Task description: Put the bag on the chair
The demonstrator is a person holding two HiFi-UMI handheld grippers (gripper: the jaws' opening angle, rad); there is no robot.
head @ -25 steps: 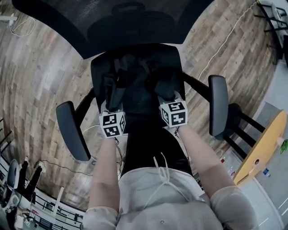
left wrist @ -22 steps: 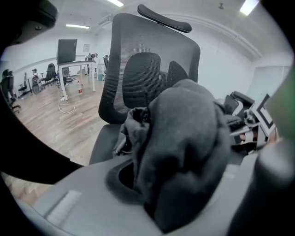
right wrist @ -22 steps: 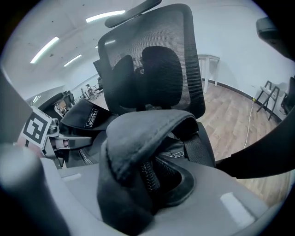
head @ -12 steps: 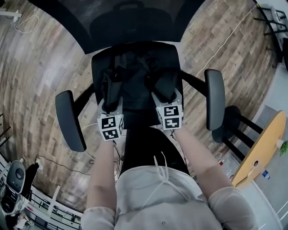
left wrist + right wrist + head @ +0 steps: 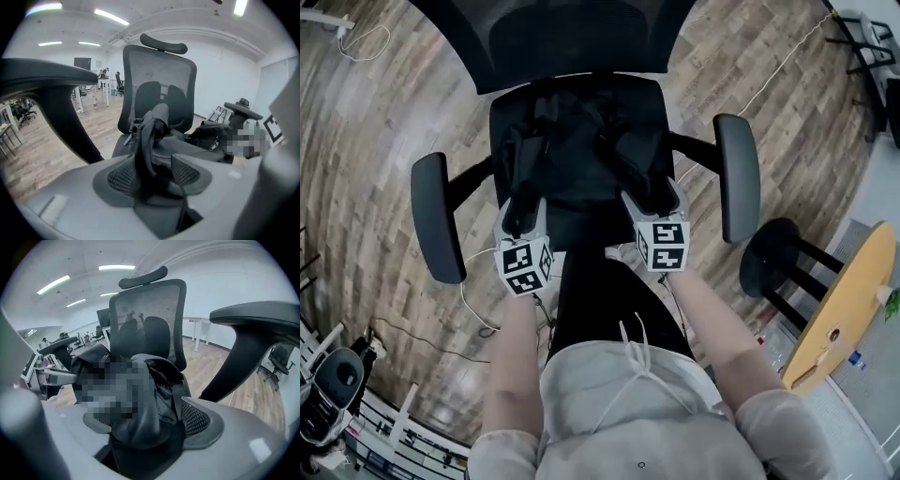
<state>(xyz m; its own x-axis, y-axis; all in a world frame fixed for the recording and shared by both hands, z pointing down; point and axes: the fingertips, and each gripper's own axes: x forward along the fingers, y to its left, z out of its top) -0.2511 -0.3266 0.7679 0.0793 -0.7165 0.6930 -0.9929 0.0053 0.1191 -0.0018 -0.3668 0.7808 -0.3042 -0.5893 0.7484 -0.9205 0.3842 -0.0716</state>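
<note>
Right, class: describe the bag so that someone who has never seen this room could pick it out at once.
Find the black mesh-backed office chair standing on the wooden floor. On its seat, between the two armrests, lies the bag. It is the only soft, crumpled thing there: black fabric with loose straps, unlike the smooth, hard armrests beside it.

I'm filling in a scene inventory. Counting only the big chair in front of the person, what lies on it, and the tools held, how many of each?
Office chair: 1
Bag: 1
Hand-held gripper: 2 (left hand-held gripper, right hand-held gripper; the jaws of both have just been opening, with bag fabric between them)
Total: 4
</note>
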